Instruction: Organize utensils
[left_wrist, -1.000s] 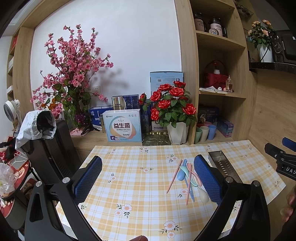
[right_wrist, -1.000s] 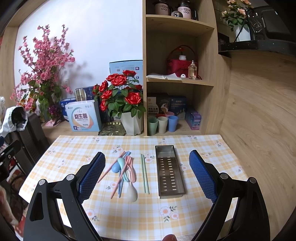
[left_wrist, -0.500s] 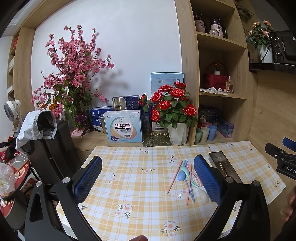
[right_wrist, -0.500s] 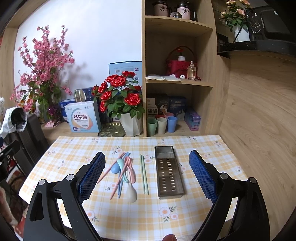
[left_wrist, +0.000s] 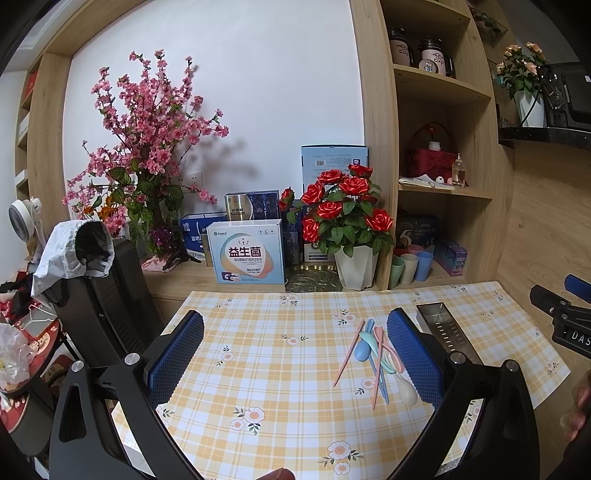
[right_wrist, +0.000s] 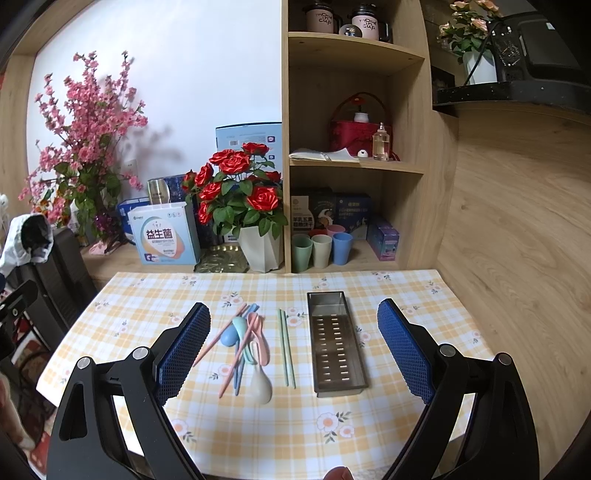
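Handling, judged: pastel plastic utensils, probably light, stiff and slick, liable to skid or roll on the cloth; best pinched mid-shaft or at the handle, one piece at a time, the heap being crossed and overlapping.

Pile contents: pink chopsticks, blue chopsticks, blue spoon, pink spoon, cream spoon nearest the camera, a mint-green spoon among them. Exact count not clear, since pieces overlap.

Pair of pale green chopsticks: laid parallel, apart from the pile, between it and the tray, touching neither.

Rectangular stainless-steel tray with slotted floor: empty, lengthwise toward the shelf, just right of the green pair. Likely rigid and heavier than the utensils; presumably the destination.

Bench with yellow checked floral cloth: carries all of the above near its middle.

Left tongs: spread wide, nothing held, raised above the bench; pile visible just inside the right-hand finger, tray partly hidden behind it.

Right tongs: spread wide, nothing held, raised above the bench; pile, green pair and tray all framed between the fingers.

Task status, judged: not begun; no utensil in the tray.

Risk, judged: neighbours dragged along when one piece is lifted from the heap.
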